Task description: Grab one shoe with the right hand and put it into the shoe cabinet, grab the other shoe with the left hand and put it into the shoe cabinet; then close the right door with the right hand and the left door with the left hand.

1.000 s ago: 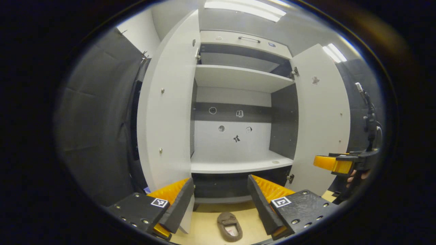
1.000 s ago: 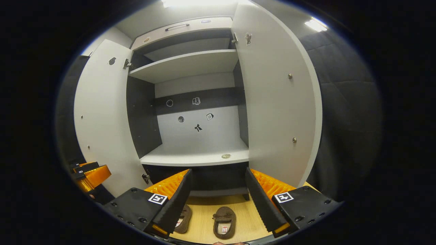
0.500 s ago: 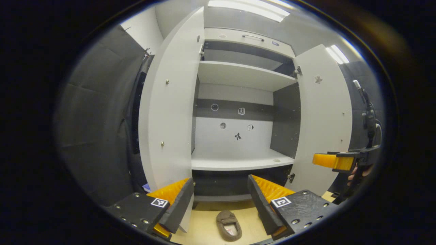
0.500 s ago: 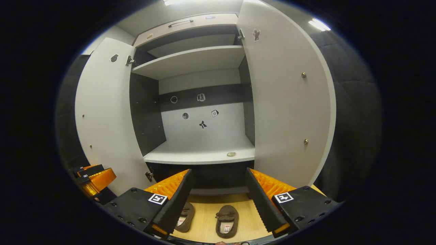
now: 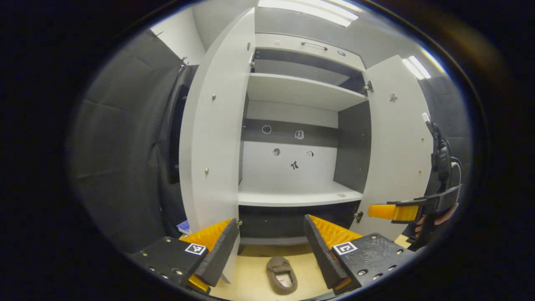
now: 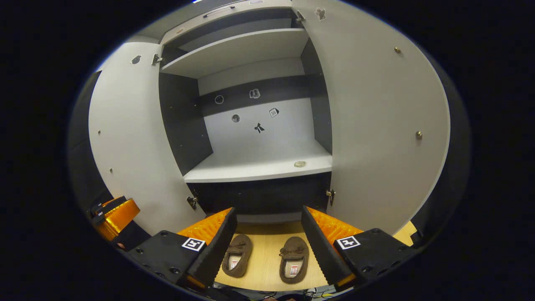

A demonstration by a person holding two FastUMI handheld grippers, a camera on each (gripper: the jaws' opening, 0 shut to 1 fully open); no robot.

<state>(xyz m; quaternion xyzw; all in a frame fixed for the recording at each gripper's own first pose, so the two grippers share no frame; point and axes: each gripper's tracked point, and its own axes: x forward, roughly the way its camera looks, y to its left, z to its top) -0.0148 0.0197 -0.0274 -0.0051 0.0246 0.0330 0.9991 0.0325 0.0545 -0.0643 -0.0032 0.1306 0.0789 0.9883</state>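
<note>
1. We see the shoe cabinet [image 6: 259, 167] with both doors swung wide.
2. Two brown slippers, the left slipper [image 6: 237, 261] and the right slipper [image 6: 294, 264], lie side by side on the wooden floor [image 6: 267, 259] just before the cabinet (toes toward it).
3. Our right gripper [image 6: 267, 244] hangs above them, fingers spread, holding nothing.
4. Our left gripper [image 5: 271, 246] faces the cabinet, likewise spread and empty.

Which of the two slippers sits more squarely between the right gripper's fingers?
The right-hand brown slipper, in the right gripper view. It lies in the gap of the open right gripper, while the other slipper sits beside the left finger.
</note>
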